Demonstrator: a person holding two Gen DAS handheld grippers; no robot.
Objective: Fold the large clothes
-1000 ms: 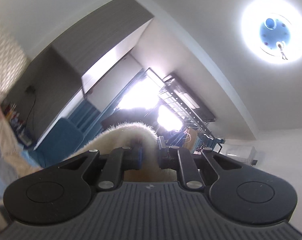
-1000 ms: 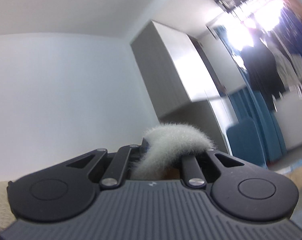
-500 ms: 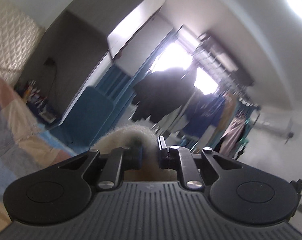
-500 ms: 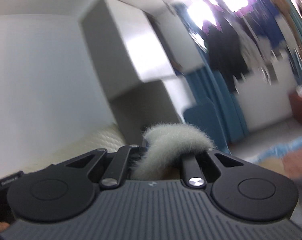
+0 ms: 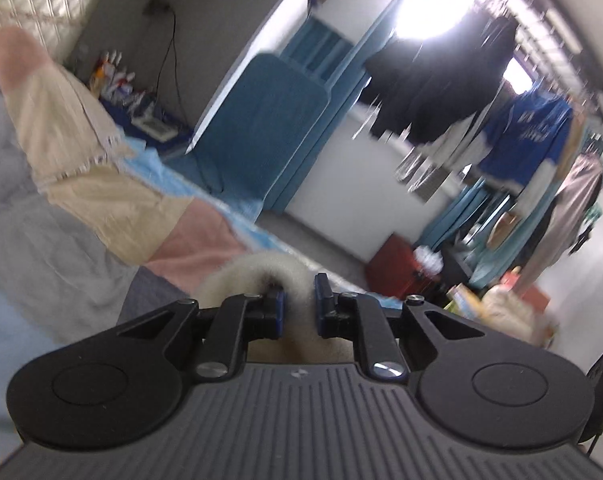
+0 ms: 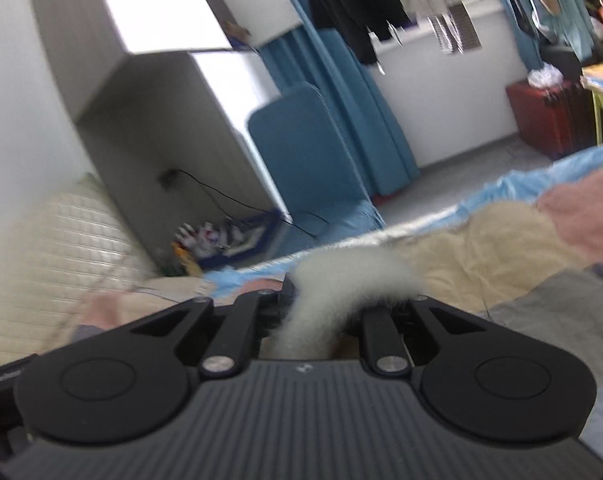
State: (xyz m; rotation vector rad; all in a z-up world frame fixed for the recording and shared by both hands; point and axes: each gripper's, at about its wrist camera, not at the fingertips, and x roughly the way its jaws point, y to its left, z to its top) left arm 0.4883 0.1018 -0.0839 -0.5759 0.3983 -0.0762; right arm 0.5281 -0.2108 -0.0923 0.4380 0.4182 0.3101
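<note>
Evidently mid-carry: the patchwork bedspread of pink, cream and grey panels lies below, the fluffy cream-white fleece garment bunched in both tools. The left gripper and right gripper each pinch a soft furry roll — next, probably lowering it flat to crease.

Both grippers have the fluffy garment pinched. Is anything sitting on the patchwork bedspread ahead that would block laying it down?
Nothing visible does. The left gripper and right gripper each clamp the fluffy garment, and the patchwork bedspread ahead shows only bare fabric. The area directly beneath both grippers is hidden.
</note>
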